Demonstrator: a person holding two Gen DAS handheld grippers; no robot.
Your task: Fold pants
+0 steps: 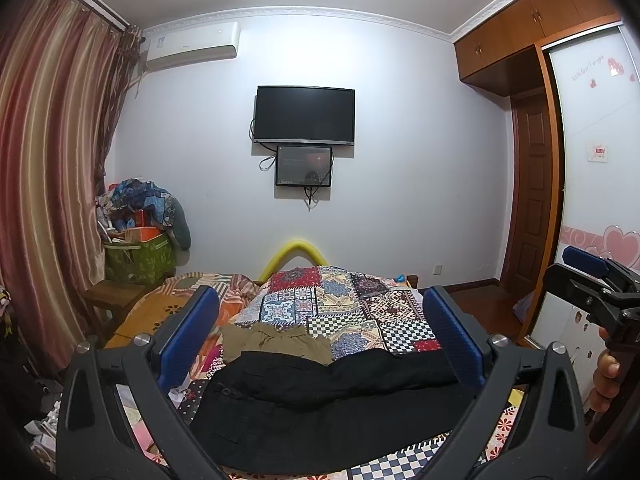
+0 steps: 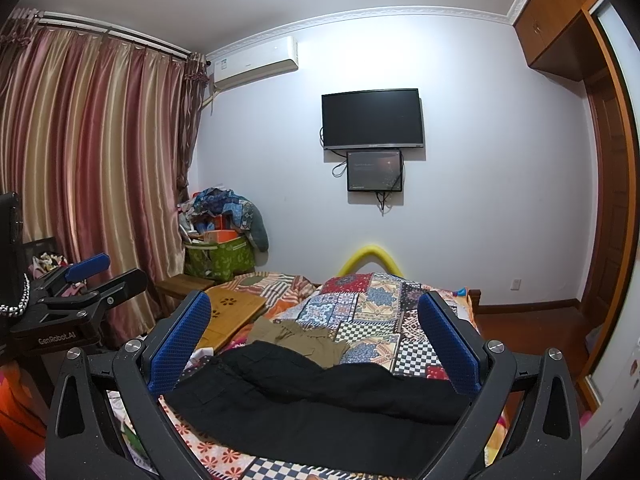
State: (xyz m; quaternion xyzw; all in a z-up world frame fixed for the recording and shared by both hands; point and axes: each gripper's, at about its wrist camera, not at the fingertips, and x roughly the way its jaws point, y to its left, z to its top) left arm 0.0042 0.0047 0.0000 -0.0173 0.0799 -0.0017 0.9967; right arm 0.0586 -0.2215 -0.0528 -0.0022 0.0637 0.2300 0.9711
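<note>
Black pants (image 1: 320, 404) lie across the near part of the bed, folded over on themselves; they also show in the right wrist view (image 2: 320, 404). My left gripper (image 1: 320, 312) hovers above them, open and empty, its blue pads wide apart. My right gripper (image 2: 316, 314) is likewise open and empty above the pants. The right gripper also shows at the right edge of the left wrist view (image 1: 592, 276), and the left gripper at the left edge of the right wrist view (image 2: 96, 276).
A khaki garment (image 1: 276, 342) lies just beyond the black pants on the patchwork bedspread (image 1: 344, 304). A wooden lap tray (image 2: 232, 316) lies on the bed's left. A green bag of clutter (image 1: 140, 260) stands by the curtain. A wardrobe (image 1: 592, 160) is to the right.
</note>
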